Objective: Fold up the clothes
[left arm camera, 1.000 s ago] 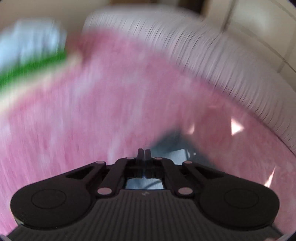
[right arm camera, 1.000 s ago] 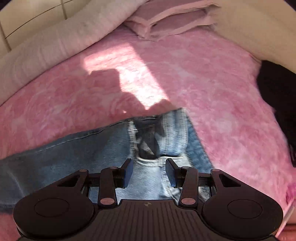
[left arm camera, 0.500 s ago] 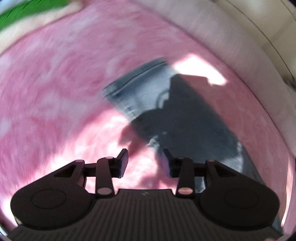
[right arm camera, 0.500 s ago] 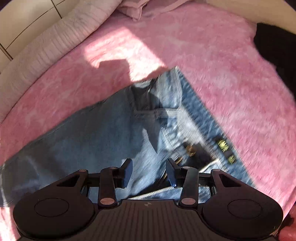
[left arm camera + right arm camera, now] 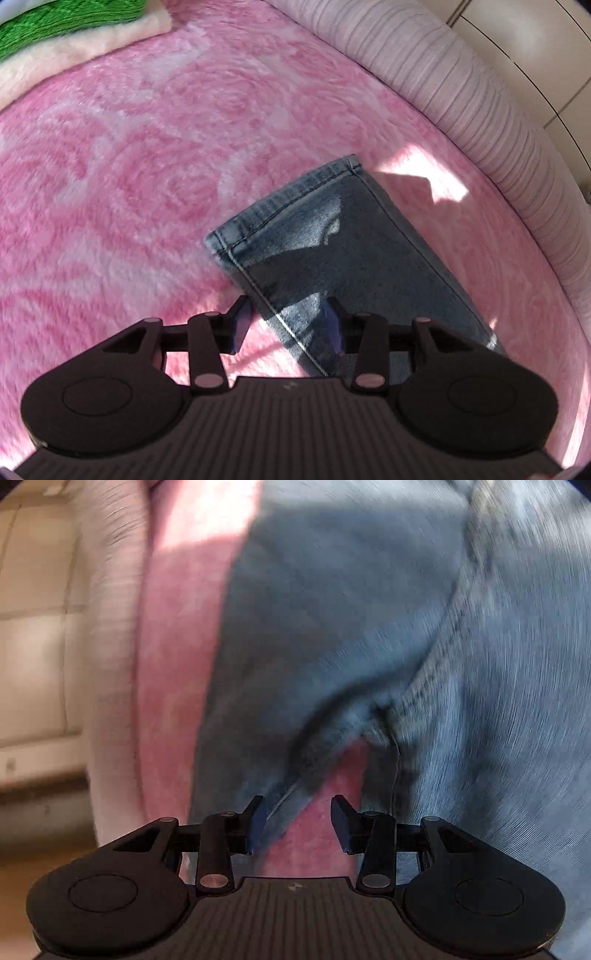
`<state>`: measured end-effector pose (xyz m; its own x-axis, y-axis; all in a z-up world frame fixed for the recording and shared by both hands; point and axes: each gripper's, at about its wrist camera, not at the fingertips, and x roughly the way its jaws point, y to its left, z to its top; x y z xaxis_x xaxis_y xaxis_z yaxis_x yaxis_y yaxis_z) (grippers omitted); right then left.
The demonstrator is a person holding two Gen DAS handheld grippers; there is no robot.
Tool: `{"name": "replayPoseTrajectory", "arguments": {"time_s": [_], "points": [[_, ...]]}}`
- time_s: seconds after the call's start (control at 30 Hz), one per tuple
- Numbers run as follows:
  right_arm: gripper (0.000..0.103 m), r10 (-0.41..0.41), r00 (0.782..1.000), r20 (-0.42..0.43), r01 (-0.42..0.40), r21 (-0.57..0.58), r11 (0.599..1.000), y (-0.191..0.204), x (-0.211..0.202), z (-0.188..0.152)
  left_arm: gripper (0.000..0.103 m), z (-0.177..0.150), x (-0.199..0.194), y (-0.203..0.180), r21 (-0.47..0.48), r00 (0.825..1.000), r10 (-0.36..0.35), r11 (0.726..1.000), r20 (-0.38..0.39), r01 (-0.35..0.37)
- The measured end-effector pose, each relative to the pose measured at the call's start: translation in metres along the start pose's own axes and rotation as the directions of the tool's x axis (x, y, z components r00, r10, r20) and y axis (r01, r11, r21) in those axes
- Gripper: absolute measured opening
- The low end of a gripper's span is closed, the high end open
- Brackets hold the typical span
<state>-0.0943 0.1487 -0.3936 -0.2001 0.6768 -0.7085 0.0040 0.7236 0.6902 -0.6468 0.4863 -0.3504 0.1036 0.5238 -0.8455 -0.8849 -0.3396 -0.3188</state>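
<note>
The jeans (image 5: 343, 236) lie flat on the pink blanket (image 5: 129, 166), their side edge between the just-opened jaws of the left gripper (image 5: 289, 325), while the right gripper (image 5: 298, 821) hangs open over them.

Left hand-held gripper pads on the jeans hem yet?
Apart. The left wrist view shows the left hand-held gripper open, with the jeans hem lying well ahead of its fingertips on the pink blanket.

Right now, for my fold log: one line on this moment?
stage: regrasp | jeans: flat on pink blanket | left gripper: open over leg seam | right gripper: open above denim
</note>
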Motion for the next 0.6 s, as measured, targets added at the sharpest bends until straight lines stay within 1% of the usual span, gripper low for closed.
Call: {"name": "replayPoseTrajectory", "arguments": {"time_s": [0.03,0.07,0.1,0.17,0.23,0.27,0.3,0.33,0.37,0.4,0.43,0.5,0.53,0.57,0.6], "points": [[0.043,-0.027,0.999,0.025,0.026,0.018,0.999,-0.002,0.006,-0.003,0.037,0.002,0.002,0.001,0.005,1.0,-0.005,1.0,-0.004,0.005],[0.043,-0.027,0.999,0.046,0.026,0.039,0.999,-0.003,0.008,-0.004,0.038,0.005,0.005,0.002,0.007,1.0,-0.014,1.0,-0.007,0.014],[0.043,-0.026,0.997,0.067,0.022,0.059,0.998,-0.005,0.011,-0.004,0.038,0.007,0.007,0.003,0.01,1.0,-0.021,1.0,-0.01,0.021],[0.043,-0.001,0.993,0.116,-0.014,0.129,0.992,-0.009,0.01,-0.002,0.036,0.011,0.01,0.003,0.021,0.999,-0.03,0.999,-0.016,0.03],[0.043,0.018,0.988,0.154,-0.051,0.211,0.976,-0.012,0.009,-0.001,0.022,0.015,0.012,0.001,0.054,1.0,-0.023,0.998,-0.012,0.024],[0.043,0.011,0.986,0.164,-0.048,0.226,0.973,-0.013,0.009,0.0,0.017,0.017,0.014,0.001,0.076,1.0,-0.028,0.997,-0.012,0.029],[0.033,0.003,0.985,0.173,-0.045,0.238,0.97,-0.013,0.008,0.0,0.012,0.021,0.015,0.001,0.092,0.999,-0.042,0.995,-0.022,0.044],[0.002,-0.024,0.987,0.158,-0.008,0.199,0.98,-0.008,0.01,0.0,0.01,0.024,0.014,-0.001,0.11,0.998,-0.054,0.992,-0.023,0.056],[0.002,-0.053,0.988,0.142,0.03,0.154,0.988,-0.003,0.011,0.001,0.009,0.027,0.013,-0.002,0.13,0.998,-0.065,0.989,-0.021,0.068],[0.002,-0.051,0.99,0.132,0.038,0.104,0.994,0.003,0.009,0.002,0.008,0.031,0.007,-0.007,0.174,0.997,-0.081,0.982,0.008,0.079],[0.002,-0.02,0.994,0.112,0.014,0.051,0.999,0.01,0.003,0.002,0.009,0.035,0.0,-0.011,0.224,0.993,-0.113,0.969,0.04,0.101],[0.002,0.004,0.998,0.064,0.001,-0.073,0.997,0.02,-0.01,0.004,0.01,0.041,-0.015,-0.017,0.325,0.98,-0.175,0.936,0.096,0.135],[0.002,-0.049,0.999,0.023,0.052,-0.126,0.991,0.018,-0.008,0.003,0.01,0.041,-0.015,-0.017,0.367,0.981,-0.169,0.922,0.094,0.124],[0.002,-0.11,0.994,-0.016,0.105,-0.18,0.978,0.015,-0.005,0.003,0.01,0.038,-0.008,-0.014,0.404,0.988,-0.139,0.909,0.073,0.098],[0.002,-0.126,0.992,-0.022,0.121,-0.161,0.98,0.006,0.0,0.001,0.011,0.033,0.0,-0.011,0.442,0.993,-0.105,0.894,0.052,0.072]]}}
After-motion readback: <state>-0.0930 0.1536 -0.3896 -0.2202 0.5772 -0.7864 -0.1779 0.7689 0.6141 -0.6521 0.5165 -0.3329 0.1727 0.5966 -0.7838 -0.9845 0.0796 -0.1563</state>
